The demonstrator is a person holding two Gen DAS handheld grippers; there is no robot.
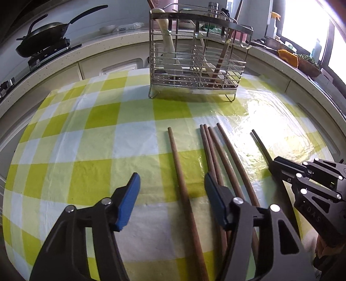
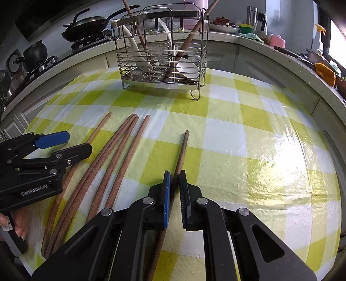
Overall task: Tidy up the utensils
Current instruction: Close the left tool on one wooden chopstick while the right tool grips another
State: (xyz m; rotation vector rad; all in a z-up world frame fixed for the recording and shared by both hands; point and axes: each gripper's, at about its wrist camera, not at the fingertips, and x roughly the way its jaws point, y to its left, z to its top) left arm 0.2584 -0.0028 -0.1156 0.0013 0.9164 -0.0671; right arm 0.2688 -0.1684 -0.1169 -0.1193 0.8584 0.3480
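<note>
Right claw (image 2: 174, 179) clamps a chopstick (image 2: 183, 147) pointing toward the rack (image 2: 160, 54); left claw (image 1: 170, 188) apart.

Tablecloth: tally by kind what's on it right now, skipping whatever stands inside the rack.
Wooden chopsticks lying free: 5
Wooden chopstick clamped in the right tongs, at: 1
Wire utensil rack: 1
Total: 7
</note>
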